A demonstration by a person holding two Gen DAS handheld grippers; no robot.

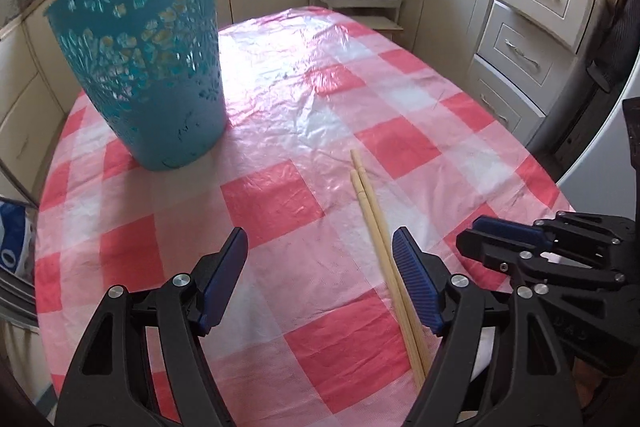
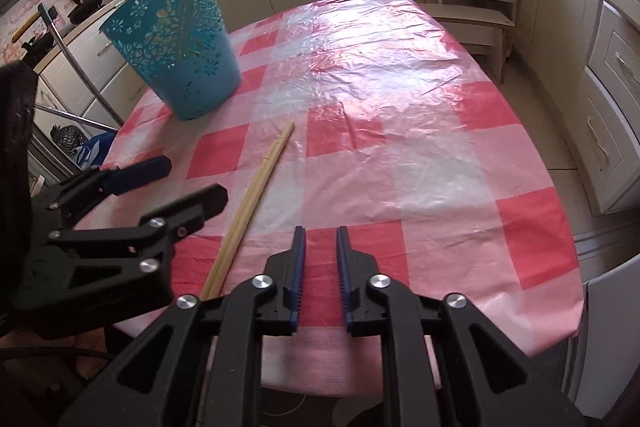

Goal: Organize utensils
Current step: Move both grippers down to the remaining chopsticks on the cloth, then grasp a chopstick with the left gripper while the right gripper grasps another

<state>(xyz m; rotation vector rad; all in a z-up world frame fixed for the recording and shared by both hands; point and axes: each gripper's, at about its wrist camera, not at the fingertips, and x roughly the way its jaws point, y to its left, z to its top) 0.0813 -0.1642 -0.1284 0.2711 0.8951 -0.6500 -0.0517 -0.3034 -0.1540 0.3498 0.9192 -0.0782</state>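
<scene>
While both grippers hang over the near edge of the tabletop point(image 1: 400, 147), covered in a red-and-white checked plastic cloth, the pair of pale wooden chopsticks point(image 1: 378, 227) lies flat on it, side by side, touching. My left gripper point(image 1: 320, 283) has its fingers spread wide, empty; the chopsticks run just inside the right-hand blue pad point(image 1: 416, 287), whether touching it I cannot tell. My right gripper point(image 2: 321, 275) sits just right of the chopsticks point(image 2: 256, 191), fingers nearly together with a narrow gap, pinching nothing. The perforated teal plastic basket point(image 1: 148, 55) stands upright at the far left of the tabletop, well apart from the chopsticks.
</scene>
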